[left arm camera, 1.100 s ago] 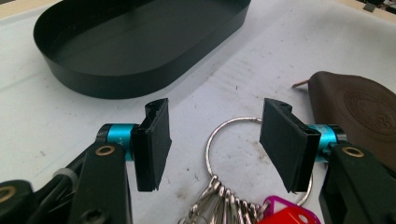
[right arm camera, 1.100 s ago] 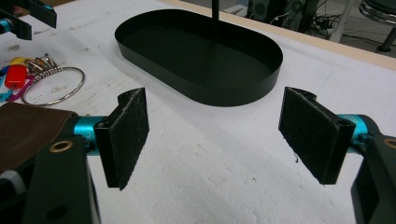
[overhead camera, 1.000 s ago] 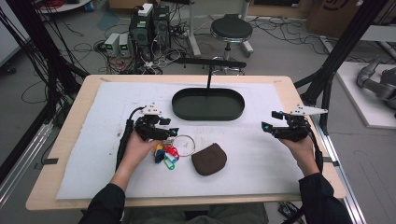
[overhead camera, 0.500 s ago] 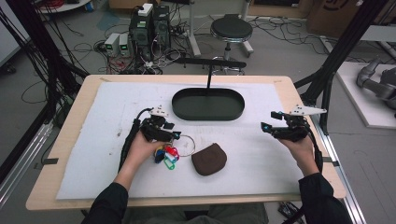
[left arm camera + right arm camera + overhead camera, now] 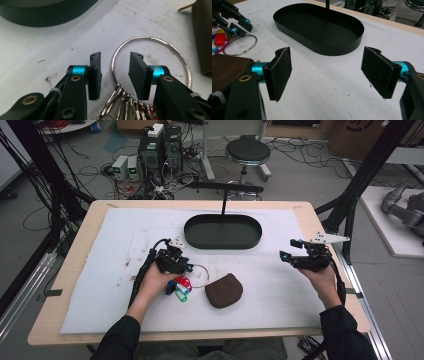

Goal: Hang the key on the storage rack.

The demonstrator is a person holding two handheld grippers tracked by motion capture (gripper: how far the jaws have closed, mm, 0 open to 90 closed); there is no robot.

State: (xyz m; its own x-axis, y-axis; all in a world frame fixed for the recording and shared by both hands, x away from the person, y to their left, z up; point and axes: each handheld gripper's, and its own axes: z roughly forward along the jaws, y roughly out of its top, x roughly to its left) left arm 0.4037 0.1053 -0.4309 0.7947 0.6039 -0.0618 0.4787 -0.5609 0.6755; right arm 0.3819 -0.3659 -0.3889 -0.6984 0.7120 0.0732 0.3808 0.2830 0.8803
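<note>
Left gripper (image 5: 113, 72) fingers narrowly apart astride the key ring (image 5: 150, 65) wire — likely to slip off if closed askew; right gripper (image 5: 332, 72) fingers wide, holding nothing

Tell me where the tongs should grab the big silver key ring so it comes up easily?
Probably the thin wire of the key ring, near where the clips hang. The ring lies flat on the white mat, so come from above. The left tongs are open with that stretch of wire between the jaws.
</note>
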